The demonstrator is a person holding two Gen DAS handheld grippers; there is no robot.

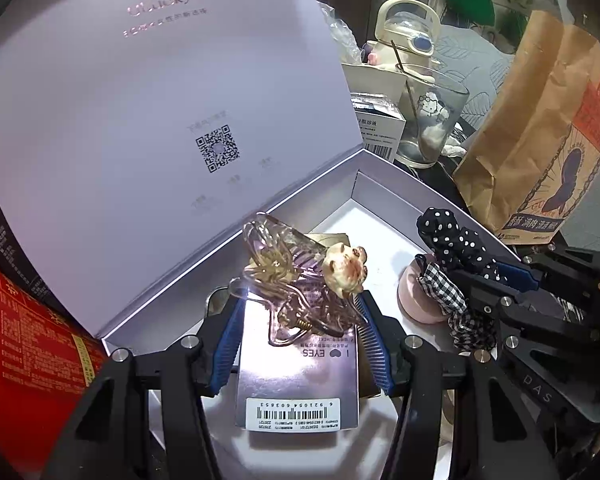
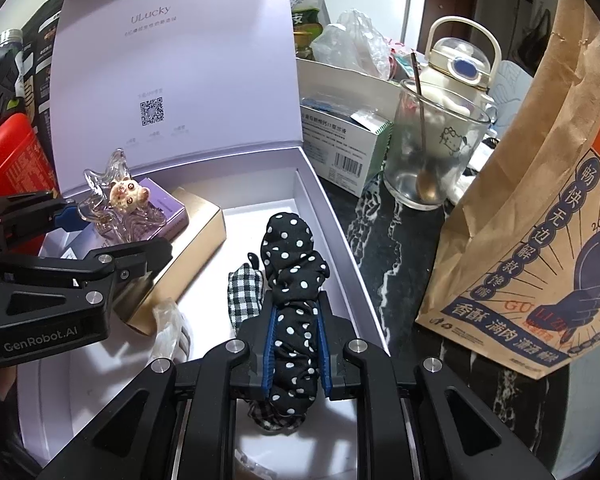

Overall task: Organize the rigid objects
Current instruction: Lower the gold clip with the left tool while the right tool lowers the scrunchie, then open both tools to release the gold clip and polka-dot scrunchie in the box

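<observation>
My left gripper (image 1: pixel 300 312) is shut on a clear star-shaped hair claw with a cream bear charm (image 1: pixel 296 276), held over the open white box (image 1: pixel 384 188). It also shows in the right wrist view (image 2: pixel 120 204). My right gripper (image 2: pixel 296 320) is shut on a black polka-dot scrunchie (image 2: pixel 292 264) with a black-and-white gingham piece (image 2: pixel 246 292) beside it, inside the same box (image 2: pixel 332 208). In the left wrist view the scrunchie (image 1: pixel 448 236) and right gripper (image 1: pixel 500 276) sit at right.
Inside the box lie a silver-purple small carton (image 1: pixel 300 376), a gold box (image 2: pixel 196 232) and a pink round item (image 1: pixel 416 296). The lid (image 2: pixel 172 60) stands open behind. A glass cup with spoon (image 2: pixel 432 148), a kettle (image 2: pixel 460 64), a white carton (image 2: pixel 340 148) and a paper bag (image 2: pixel 532 216) crowd the right. A red box (image 1: pixel 24 356) is left.
</observation>
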